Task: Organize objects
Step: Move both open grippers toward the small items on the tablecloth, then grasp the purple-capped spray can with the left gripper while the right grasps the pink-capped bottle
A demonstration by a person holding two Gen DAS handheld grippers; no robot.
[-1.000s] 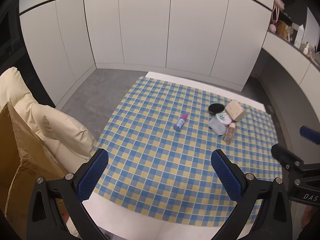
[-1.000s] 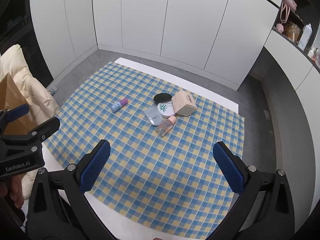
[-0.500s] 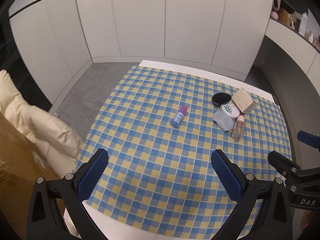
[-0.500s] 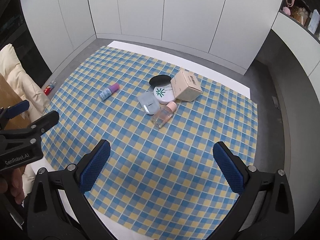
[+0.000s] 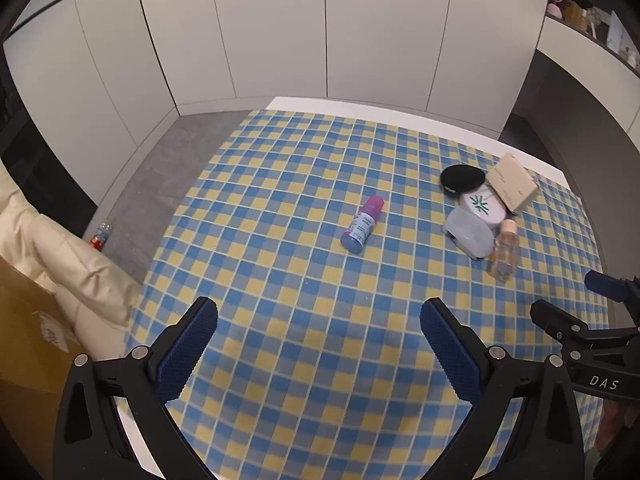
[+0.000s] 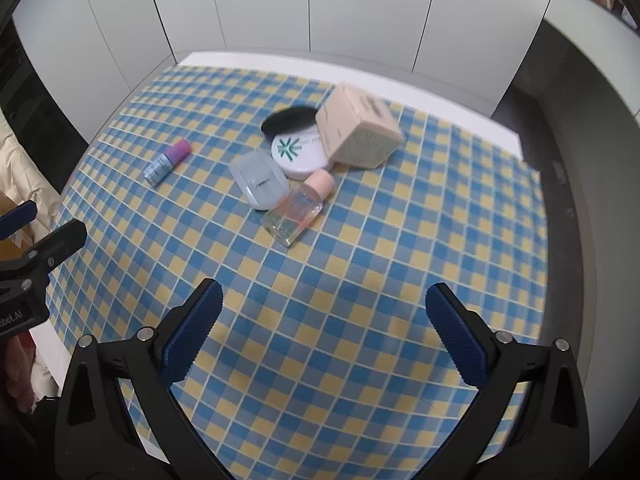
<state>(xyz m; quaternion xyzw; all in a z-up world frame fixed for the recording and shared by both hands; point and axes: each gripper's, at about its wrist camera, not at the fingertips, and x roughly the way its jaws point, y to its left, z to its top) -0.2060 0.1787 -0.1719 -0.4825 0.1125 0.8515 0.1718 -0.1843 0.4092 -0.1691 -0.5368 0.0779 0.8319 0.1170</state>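
Both grippers have moved closer to the table than a moment ago, so the cluster of toiletries looks larger in the right wrist view. The left gripper (image 5: pixel 318 344) and the right gripper (image 6: pixel 324 328) each hover above the near part of the blue and yellow checked tablecloth (image 6: pixel 360 280), fingers spread wide apart and holding nothing. A small spray bottle (image 6: pixel 167 162) with a purple cap lies on its side alone near the middle of the cloth. Toward the far right corner sit five items touching one another: a black disc (image 6: pixel 288 119), a white round compact (image 6: pixel 298 150) with a green mark, a beige box (image 6: pixel 358 130) leaning on the compact, a translucent grey case (image 6: pixel 260 179), and a clear bottle (image 6: pixel 298 210) with a pink cap lying flat, holding pale liquid.
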